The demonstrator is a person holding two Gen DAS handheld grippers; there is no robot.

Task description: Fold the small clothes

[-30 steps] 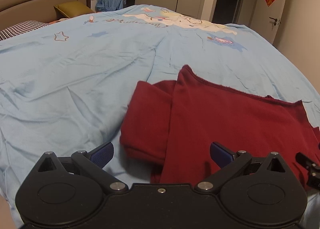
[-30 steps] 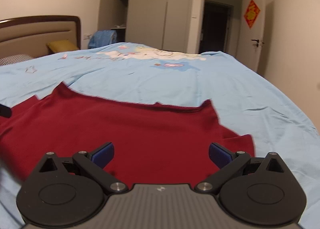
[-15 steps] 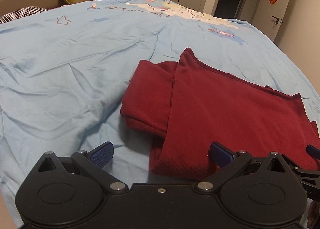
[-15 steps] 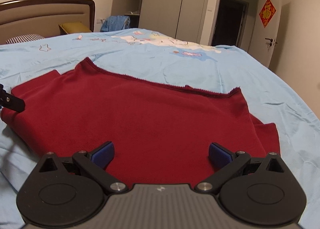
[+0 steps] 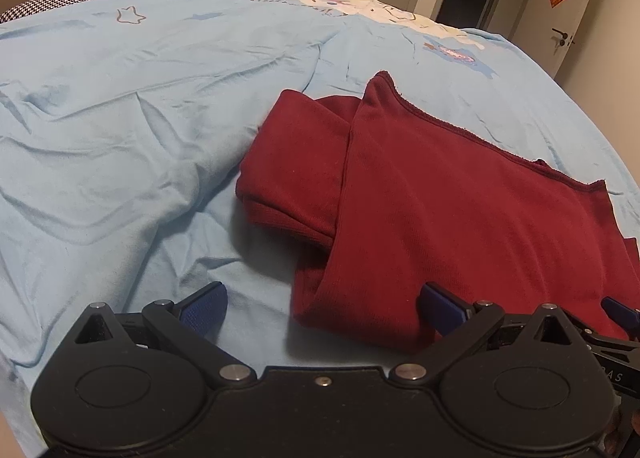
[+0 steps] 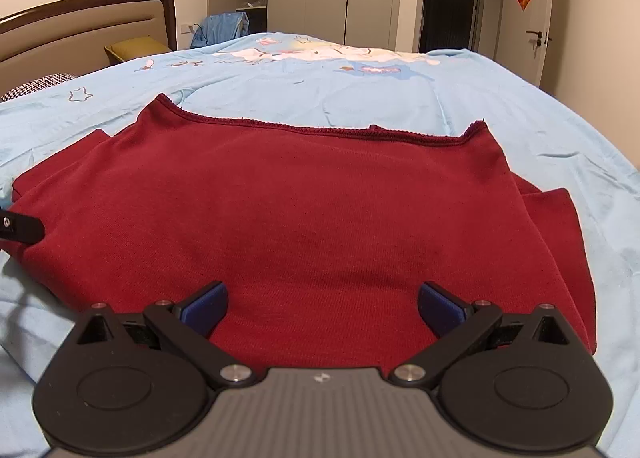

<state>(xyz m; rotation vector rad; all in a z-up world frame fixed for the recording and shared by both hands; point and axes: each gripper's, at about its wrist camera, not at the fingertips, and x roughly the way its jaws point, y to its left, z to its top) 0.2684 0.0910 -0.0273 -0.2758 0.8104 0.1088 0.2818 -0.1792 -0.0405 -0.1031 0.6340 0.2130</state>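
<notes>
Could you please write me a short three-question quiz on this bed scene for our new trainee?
1. True or false: the left tongs are shut on the red garment.
2. What does the garment lie on? A) a light blue duvet B) a wooden floor C) a chair
3. Which garment edge sits nearest the right tongs: the folded one or the stitched hem?

Key: 1 false, both tongs are open; 2 A; 3 the folded one.

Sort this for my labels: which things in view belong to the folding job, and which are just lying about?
In the job: red garment, left gripper, right gripper, both open.

Lying about: yellow pillow, blue clothes, checked pillow, blue duvet.
</notes>
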